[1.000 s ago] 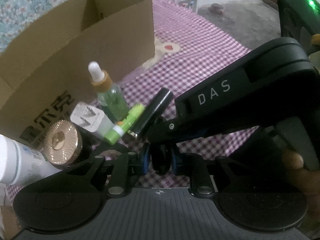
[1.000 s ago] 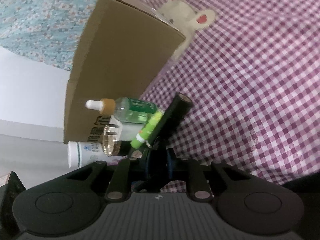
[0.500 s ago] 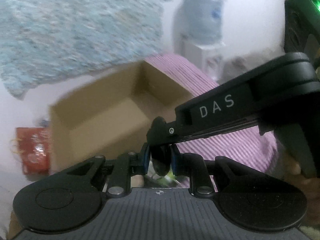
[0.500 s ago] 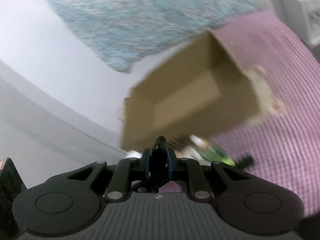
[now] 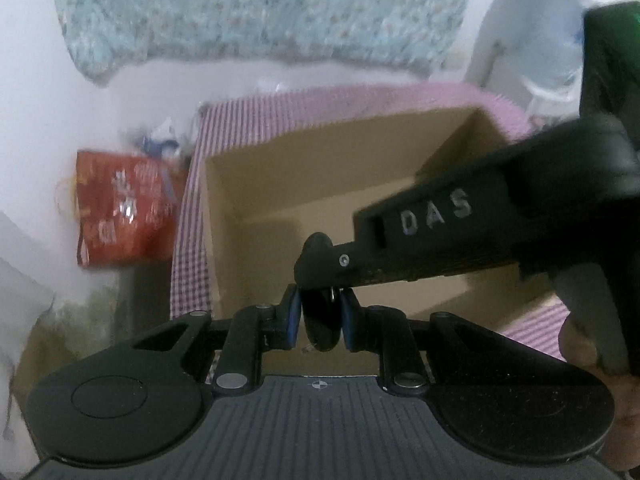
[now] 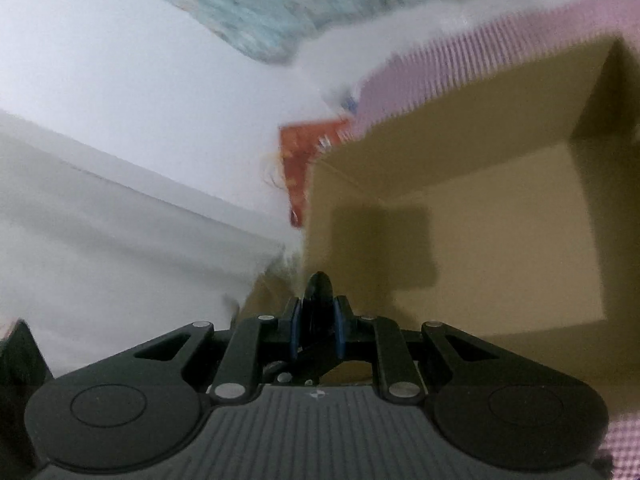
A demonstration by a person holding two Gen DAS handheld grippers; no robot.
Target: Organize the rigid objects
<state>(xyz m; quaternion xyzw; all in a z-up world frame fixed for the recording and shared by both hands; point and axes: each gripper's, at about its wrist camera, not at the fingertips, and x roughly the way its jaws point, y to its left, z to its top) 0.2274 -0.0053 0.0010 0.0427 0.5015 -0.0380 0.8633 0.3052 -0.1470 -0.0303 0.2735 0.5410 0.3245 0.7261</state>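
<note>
Both grippers, the left and the right, pinch one dark object at lower centre, above the open cardboard box, whose bare interior fills mid-frame inside clear rims.

A bed covered in a pink-and-white checked cloth carries the things. Directly on it sits an open cardboard box, filling the middle of the left wrist view, with cloth showing at nine, twelve and four o'clock.
</note>
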